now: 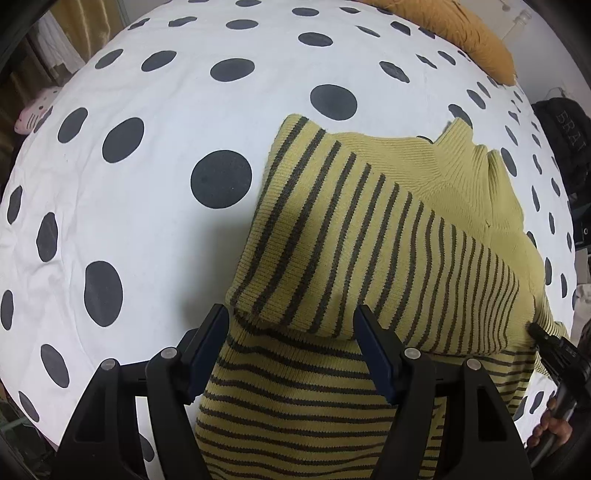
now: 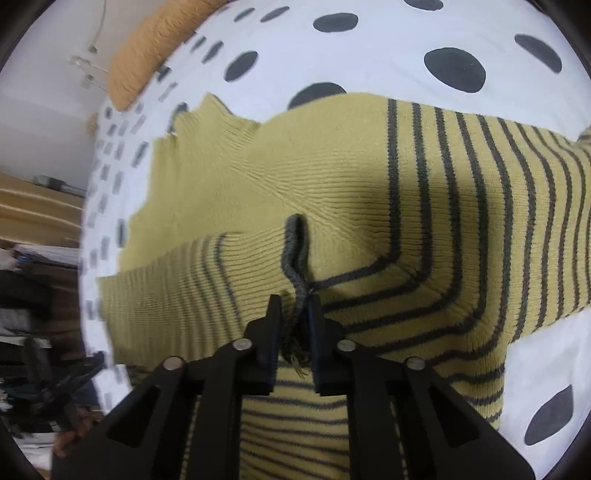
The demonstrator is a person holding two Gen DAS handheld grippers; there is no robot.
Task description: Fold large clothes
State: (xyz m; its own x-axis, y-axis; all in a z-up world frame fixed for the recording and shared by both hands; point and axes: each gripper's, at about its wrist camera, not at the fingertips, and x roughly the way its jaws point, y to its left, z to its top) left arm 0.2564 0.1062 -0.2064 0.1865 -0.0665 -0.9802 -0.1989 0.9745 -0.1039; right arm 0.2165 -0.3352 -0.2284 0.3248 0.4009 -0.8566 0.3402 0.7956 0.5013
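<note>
A yellow-green knit sweater with dark stripes (image 1: 369, 229) lies on a white bed cover with large dark dots (image 1: 147, 184). One striped sleeve is folded across the body. My left gripper (image 1: 291, 325) is open, its jaws wide apart just above the sweater's lower left fold edge, holding nothing. My right gripper (image 2: 295, 306) is shut on the dark-edged cuff (image 2: 295, 251) of the sweater (image 2: 369, 184), pinching the fabric between its fingers. The right gripper also shows at the right edge of the left wrist view (image 1: 554, 347).
An orange-brown pillow (image 1: 472, 33) lies at the far edge of the bed; it also shows in the right wrist view (image 2: 147, 55). A black garment (image 1: 565, 144) hangs at the right. A pink plush toy (image 1: 31, 114) sits at the left. Shelves with clutter (image 2: 33, 258) stand beside the bed.
</note>
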